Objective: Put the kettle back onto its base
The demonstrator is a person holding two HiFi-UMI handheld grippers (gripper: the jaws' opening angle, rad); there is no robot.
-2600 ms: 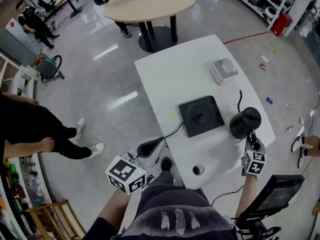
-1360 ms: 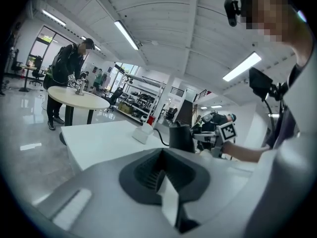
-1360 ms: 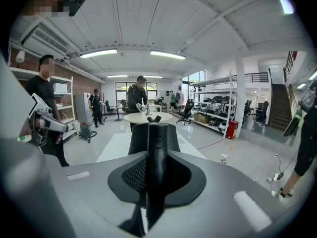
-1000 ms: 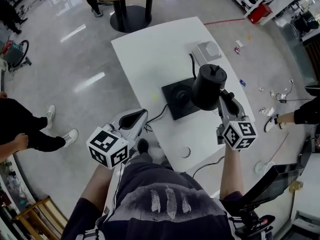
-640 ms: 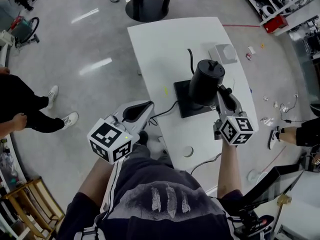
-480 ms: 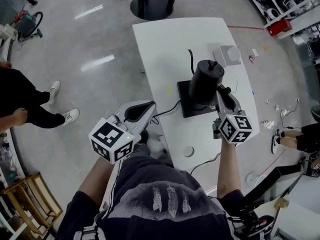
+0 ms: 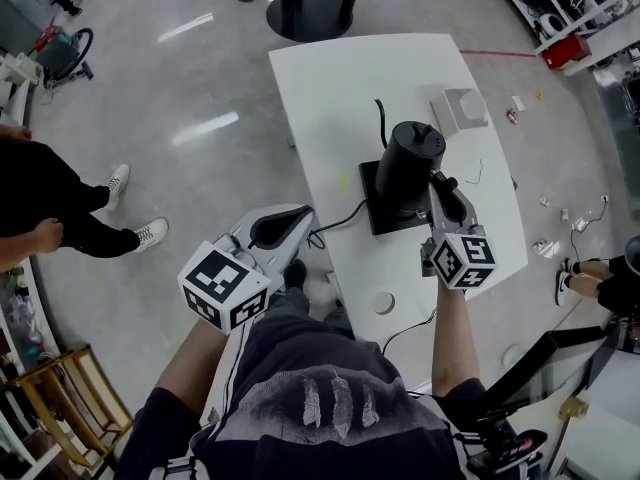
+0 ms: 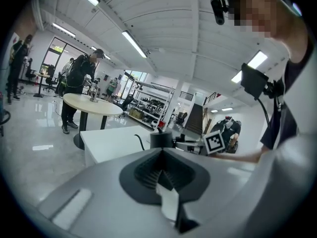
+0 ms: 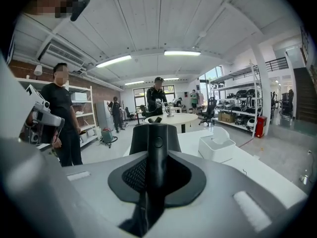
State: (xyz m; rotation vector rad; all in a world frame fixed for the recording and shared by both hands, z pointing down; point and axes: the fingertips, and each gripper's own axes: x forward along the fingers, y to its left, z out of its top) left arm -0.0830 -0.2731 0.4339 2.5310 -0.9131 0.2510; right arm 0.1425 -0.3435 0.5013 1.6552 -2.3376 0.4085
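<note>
My R gripper [image 7: 436, 182] is clenched on the kettle [image 7: 409, 156] handle over the base [image 7: 383, 218] mid-frame, w/ open bench [image 7: 340, 78] toward the upper edge; L gripper [image 7: 296, 218] closed, empty, beside the bench's left edge.

This is a large open lab or workshop hall, with a polished grey floor [image 7: 200, 88], long strip lights [image 9: 185, 53] on a white ceiling, and metal shelving racks [image 9: 242, 103] stacked with equipment. People [image 9: 158, 95] stand at a round table [image 9: 171, 119] beyond a white worktable [image 7: 340, 68], and a staircase [image 9: 303, 89] rises at the side.
</note>
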